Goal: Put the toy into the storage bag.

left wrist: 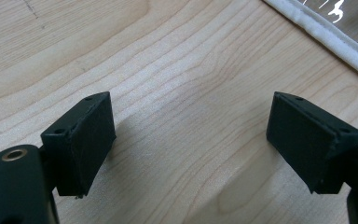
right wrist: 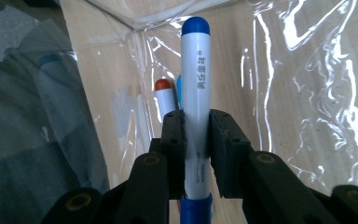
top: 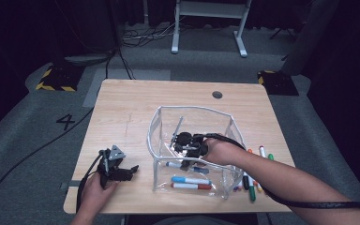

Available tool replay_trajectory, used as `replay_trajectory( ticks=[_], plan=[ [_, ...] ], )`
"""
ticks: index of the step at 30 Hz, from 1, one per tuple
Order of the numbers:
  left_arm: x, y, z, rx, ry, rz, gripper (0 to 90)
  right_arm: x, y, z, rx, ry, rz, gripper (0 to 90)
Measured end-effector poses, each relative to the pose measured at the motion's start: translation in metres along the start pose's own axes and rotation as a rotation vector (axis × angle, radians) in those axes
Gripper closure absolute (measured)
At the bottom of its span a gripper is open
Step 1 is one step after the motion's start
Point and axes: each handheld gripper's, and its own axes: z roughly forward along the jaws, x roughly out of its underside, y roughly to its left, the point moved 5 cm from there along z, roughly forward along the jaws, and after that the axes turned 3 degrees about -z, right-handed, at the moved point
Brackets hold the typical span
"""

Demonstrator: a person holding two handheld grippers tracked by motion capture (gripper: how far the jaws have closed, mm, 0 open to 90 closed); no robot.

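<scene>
Blue-capped marker (right wrist: 195, 107) pinched inside the clear bag (top: 164, 136)

Its printed characters are unreadable; right gripper (right wrist: 196, 140) clamps its barrel; left gripper (left wrist: 191, 135) rests spread, empty.

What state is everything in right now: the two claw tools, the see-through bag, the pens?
Left gripper: open, empty, over bare table.
Right gripper: shut on blue marker, inside the bag.
Bag: open, upright.
Markers in bag: lying flat.
Markers beside bag: lying loose on the table.

1 clear pouch (top: 225, 123), 3 markers (top: 191, 180) inside it, several markers (top: 253, 183) loose beside it.
</scene>
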Motion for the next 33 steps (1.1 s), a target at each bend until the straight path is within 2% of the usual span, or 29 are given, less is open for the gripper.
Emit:
replay_trajectory(
  ticks=[5,9,15,20,23,26,27,29,33],
  plan=[
    [0.000,0.000,0.000,0.000,0.000,0.000,15.5,-0.001,0.002,0.006,-0.015,0.025,-0.014,76.3],
    [0.000,0.000,0.000,0.002,0.000,-0.002,15.5,0.000,0.005,0.008,-0.061,0.043,0.024,76.3],
    [0.000,0.000,0.000,0.002,0.000,-0.002,15.5,0.003,0.001,0.017,-0.042,0.092,0.013,76.3],
    [0.000,0.000,0.000,0.003,0.000,-0.002,15.5,0.003,0.000,0.023,-0.033,0.109,0.003,76.3],
    [0.000,0.000,0.000,0.002,0.000,-0.002,15.4,0.004,0.000,0.027,-0.050,0.136,0.047,76.2],
    [0.000,0.000,0.000,0.002,0.000,-0.002,15.5,0.005,0.000,0.030,-0.054,0.141,0.062,75.5],
    [0.000,0.000,0.000,0.002,0.000,-0.002,15.5,0.005,-0.002,0.030,-0.054,0.139,0.063,72.3],
    [0.000,0.000,0.000,0.003,0.000,-0.002,15.5,0.005,-0.004,0.030,-0.089,0.133,0.106,68.4],
    [0.000,0.000,0.000,0.003,0.000,-0.002,15.4,0.005,-0.006,0.027,-0.074,0.129,0.135,64.8]
  ],
)
